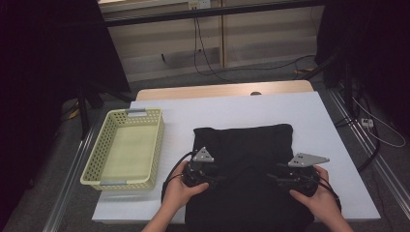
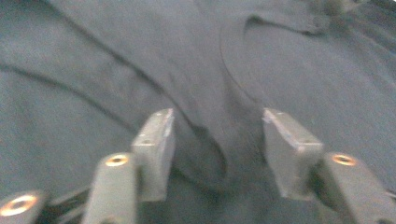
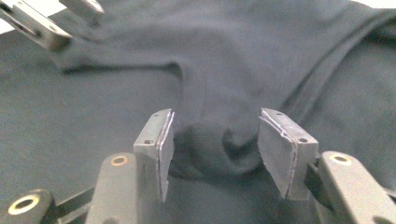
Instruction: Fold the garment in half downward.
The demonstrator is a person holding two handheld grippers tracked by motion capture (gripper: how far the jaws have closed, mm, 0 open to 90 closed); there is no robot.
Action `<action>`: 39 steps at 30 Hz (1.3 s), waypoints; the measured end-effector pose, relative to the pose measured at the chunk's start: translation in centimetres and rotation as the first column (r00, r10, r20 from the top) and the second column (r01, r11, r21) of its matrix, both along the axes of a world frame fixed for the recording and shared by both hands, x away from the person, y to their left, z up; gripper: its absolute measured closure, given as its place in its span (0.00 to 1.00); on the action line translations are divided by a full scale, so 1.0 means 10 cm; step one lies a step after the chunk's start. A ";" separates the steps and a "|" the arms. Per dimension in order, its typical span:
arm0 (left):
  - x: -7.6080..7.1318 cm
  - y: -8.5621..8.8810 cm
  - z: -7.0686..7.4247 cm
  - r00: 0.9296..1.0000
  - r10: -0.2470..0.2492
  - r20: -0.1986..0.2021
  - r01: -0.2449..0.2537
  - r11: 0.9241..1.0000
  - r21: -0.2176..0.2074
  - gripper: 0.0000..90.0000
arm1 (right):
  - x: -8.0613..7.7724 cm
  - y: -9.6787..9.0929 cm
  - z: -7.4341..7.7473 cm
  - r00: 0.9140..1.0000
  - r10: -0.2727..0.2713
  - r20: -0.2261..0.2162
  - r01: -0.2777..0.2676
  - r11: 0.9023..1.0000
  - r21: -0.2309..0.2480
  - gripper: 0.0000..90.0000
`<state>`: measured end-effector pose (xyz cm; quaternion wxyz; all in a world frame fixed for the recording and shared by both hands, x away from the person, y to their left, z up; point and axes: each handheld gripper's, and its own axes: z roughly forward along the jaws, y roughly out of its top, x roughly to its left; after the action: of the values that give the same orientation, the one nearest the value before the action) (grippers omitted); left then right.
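The left gripper (image 2: 217, 140) is pointing down at a dark garment (image 2: 116, 60), which is lying spread beneath it. Its jaws are standing apart, with neither pad (image 2: 156, 144) pressing on the fabric. A raised fold (image 2: 210, 149) of the garment is lying in the gap between the pads, slack and unpinched. A curved seam (image 2: 233, 74) is running from the fold toward the top of the view. Shallow creases (image 2: 70, 88) are crossing the cloth on the left side.
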<state>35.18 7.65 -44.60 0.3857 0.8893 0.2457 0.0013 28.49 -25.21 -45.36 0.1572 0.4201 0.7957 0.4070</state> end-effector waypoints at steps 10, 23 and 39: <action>-0.03 -0.03 -0.02 0.999 -0.040 -0.011 0.040 0.999 0.007 0.88 | 0.01 -0.04 -0.07 0.999 0.026 -0.044 -0.025 0.999 0.021 0.83; -0.04 0.11 0.23 0.999 -0.031 -0.009 0.030 0.996 -0.080 0.95 | -0.04 -0.07 0.06 0.999 0.033 -0.002 -0.033 0.996 0.080 0.87; -0.11 0.19 0.42 0.999 -0.045 0.020 0.047 0.995 -0.091 0.95 | -0.15 -0.10 0.29 0.997 0.055 0.058 -0.064 0.986 0.156 0.88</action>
<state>34.08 9.51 -40.39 0.4283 0.8760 0.2215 -0.0109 26.99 -26.23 -42.45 0.1324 0.3963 0.7686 0.4845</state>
